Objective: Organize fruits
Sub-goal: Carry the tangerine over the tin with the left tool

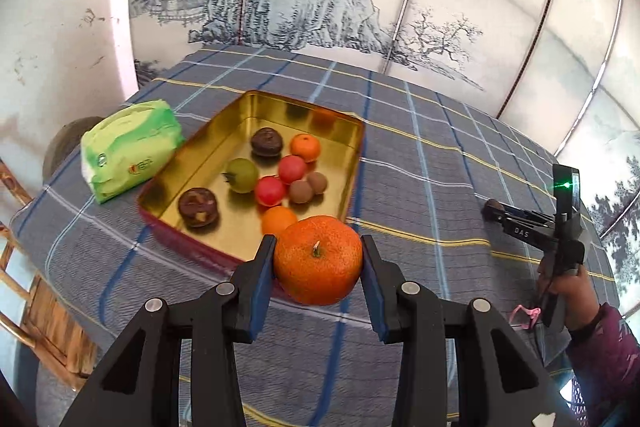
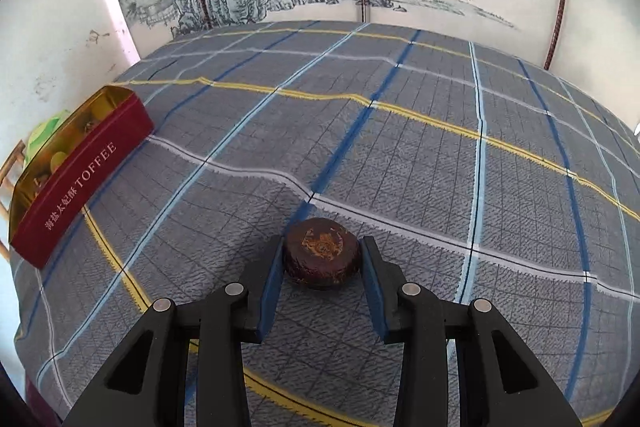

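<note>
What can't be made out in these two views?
- Left wrist: the small orange in the tin is partly covered by the large orange.
- Left wrist: the right gripper is too small to read its jaws.
- Right wrist: the tin's wall hides its fruit.

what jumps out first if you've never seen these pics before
The big orange gripped between the left gripper fingers fills the foreground, just short of the gold tin of mixed fruits on the plaid cloth. In the right wrist view, the right gripper brackets a dark brown fruit lying alone on the cloth.
</note>
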Demonstrator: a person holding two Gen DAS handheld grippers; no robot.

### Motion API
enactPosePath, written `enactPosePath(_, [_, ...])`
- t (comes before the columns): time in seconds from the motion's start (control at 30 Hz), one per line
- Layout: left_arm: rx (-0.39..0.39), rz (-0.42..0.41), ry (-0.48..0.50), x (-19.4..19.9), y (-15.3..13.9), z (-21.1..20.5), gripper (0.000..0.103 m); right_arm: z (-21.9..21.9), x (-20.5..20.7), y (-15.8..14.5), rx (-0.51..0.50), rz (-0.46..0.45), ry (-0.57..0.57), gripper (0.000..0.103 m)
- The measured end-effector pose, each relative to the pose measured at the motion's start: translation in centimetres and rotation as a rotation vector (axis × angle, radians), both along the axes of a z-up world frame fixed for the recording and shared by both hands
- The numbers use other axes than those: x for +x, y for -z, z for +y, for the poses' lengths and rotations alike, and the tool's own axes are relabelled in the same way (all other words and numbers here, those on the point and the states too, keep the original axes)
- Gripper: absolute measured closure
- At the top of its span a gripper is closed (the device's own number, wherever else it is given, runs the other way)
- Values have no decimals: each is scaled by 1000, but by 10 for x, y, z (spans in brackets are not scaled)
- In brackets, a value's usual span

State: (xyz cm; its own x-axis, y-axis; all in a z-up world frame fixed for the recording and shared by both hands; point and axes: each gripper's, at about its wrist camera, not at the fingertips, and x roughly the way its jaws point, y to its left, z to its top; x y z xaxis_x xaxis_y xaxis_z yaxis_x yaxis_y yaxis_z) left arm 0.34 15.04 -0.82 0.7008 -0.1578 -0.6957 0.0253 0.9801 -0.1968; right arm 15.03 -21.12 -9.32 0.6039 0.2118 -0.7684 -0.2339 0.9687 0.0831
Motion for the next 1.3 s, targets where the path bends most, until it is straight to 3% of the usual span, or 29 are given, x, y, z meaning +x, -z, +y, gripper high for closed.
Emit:
enactPosePath(0.57, [-3, -7, -48, 6, 10, 31, 67, 2, 0, 1, -21, -2, 2, 64])
enactPosePath(1.3, [37, -18, -37, 22, 10, 28, 67, 2, 1, 2, -19, -2, 3, 64])
